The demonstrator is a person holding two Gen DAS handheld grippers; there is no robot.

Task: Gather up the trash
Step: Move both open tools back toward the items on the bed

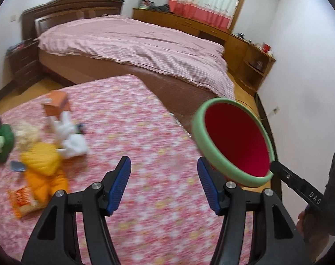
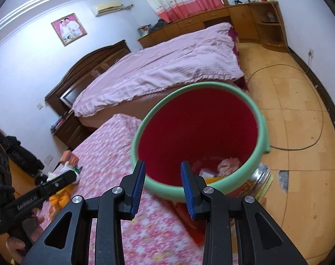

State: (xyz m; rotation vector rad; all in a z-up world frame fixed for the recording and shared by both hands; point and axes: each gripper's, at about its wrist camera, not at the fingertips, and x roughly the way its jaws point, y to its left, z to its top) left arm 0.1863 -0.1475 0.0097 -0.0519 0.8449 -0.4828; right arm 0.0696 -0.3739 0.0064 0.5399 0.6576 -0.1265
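The left gripper (image 1: 164,185) has its jaws spread wide with nothing between them, above the pink floral cloth (image 1: 127,132). The right gripper (image 2: 163,186) is also parted — whether its pads pinch the green rim of the red bin (image 2: 196,121) I cannot tell. The bin sits just off the cloth's right edge (some scraps inside). Trash (image 1: 43,145) lies heaped at the far left — yellow wrappers, white tissue, an orange box (image 1: 56,103).

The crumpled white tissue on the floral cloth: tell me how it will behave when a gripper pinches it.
The white tissue looks crumpled and soft, so it will probably squash flat between the left gripper fingers. It seems very light and unlikely to slip. Loose folds may trail or snag the yellow wrapper touching it.
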